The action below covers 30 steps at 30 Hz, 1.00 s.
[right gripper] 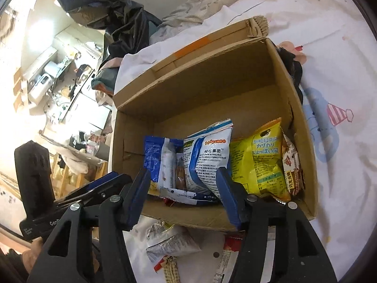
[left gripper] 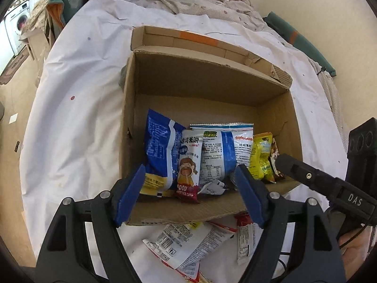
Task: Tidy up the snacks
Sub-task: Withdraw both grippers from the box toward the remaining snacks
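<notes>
White bedding covers the bed where all this sits, rumpled blankets and a cluttered room beyond. Nearest, below both grippers, loose snack packets lie flat on the sheet just short of the box's front wall, partly cut off by the gripper bodies, so their count and full shapes are hard to judge. The left gripper hangs with its blue fingers spread and nothing between them; the right gripper is likewise released and empty. Both hover over the near rim of the cardboard box, side by side, neither clearly nearer the loose packets. Those packets lie below and behind the fingertips, toward the person, long axes running roughly away from the cameras, so picking one probably means pulling back and dipping down. Inside the box, several bags stand upright in a row against the front wall; the far half shows bare cardboard.
</notes>
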Available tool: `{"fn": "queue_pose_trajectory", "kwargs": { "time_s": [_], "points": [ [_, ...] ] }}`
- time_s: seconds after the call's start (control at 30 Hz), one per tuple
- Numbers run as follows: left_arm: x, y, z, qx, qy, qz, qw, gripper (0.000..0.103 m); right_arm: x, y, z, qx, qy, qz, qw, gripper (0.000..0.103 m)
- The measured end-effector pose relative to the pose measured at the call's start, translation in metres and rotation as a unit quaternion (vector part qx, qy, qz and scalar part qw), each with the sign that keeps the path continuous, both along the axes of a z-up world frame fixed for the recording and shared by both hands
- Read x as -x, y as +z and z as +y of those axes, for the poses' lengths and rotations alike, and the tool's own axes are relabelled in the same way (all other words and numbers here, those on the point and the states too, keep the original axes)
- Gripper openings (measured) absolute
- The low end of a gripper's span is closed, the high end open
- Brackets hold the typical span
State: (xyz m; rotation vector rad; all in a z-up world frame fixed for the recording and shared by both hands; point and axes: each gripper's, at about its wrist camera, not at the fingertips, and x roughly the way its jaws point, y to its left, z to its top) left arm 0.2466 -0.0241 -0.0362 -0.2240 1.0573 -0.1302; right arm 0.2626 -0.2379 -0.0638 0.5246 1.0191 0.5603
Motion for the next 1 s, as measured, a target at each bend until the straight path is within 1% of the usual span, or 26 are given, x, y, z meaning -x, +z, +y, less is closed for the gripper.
{"fn": "queue_pose_trajectory", "kwargs": {
  "time_s": [0.2, 0.3, 0.4, 0.47, 0.5, 0.6, 0.7, 0.73, 0.8, 0.83, 0.87, 0.9, 1.0],
  "points": [
    [0.002, 0.000, 0.003, -0.005, -0.003, -0.005, 1.0000, 0.077, 0.000, 0.003, -0.004, 0.004, -0.008, -0.007, 1.000, 0.061],
    [0.005, 0.001, 0.006, -0.009, -0.003, -0.007, 0.9999, 0.083, 0.002, 0.005, -0.008, 0.005, -0.015, -0.010, 1.000, 0.061],
    [0.012, 0.003, 0.011, 0.001, -0.020, -0.004, 0.9998, 0.086, 0.007, 0.006, -0.012, 0.011, -0.021, -0.014, 1.000, 0.061],
    [0.019, 0.006, 0.011, -0.006, -0.031, -0.007, 0.9995, 0.092, 0.009, 0.007, -0.015, 0.011, -0.025, -0.012, 1.000, 0.061],
    [0.025, 0.008, 0.011, -0.014, -0.036, -0.011, 0.9992, 0.092, 0.010, 0.006, -0.018, 0.009, -0.028, -0.010, 1.000, 0.061],
    [0.036, 0.009, 0.009, -0.021, -0.056, -0.010, 0.9982, 0.092, 0.015, 0.007, -0.023, 0.001, -0.035, -0.004, 0.999, 0.061],
    [0.047, 0.002, 0.007, -0.018, -0.080, 0.012, 0.9966, 0.092, 0.026, 0.009, -0.027, 0.004, -0.039, -0.002, 0.999, 0.062],
    [0.049, -0.003, 0.005, -0.013, -0.088, 0.024, 0.9957, 0.092, 0.030, 0.010, -0.029, 0.003, -0.040, -0.001, 0.999, 0.063],
    [0.053, -0.012, 0.002, -0.002, -0.095, 0.044, 0.9945, 0.092, 0.040, 0.010, -0.034, 0.004, -0.045, 0.002, 0.999, 0.072],
    [0.054, -0.018, 0.000, -0.003, -0.098, 0.050, 0.9940, 0.092, 0.045, 0.009, -0.037, 0.004, -0.050, 0.006, 0.999, 0.076],
    [0.055, -0.021, -0.003, -0.007, -0.103, 0.054, 0.9932, 0.092, 0.050, 0.007, -0.039, 0.002, -0.056, 0.011, 0.998, 0.083],
    [0.054, -0.030, -0.009, -0.019, -0.118, 0.068, 0.9905, 0.092, 0.055, 0.003, -0.042, -0.001, -0.059, 0.019, 0.998, 0.087],
    [0.052, -0.047, -0.019, -0.039, -0.133, 0.088, 0.9865, 0.092, 0.066, -0.005, -0.046, 0.003, -0.059, 0.041, 0.997, 0.088]
  ]
}}
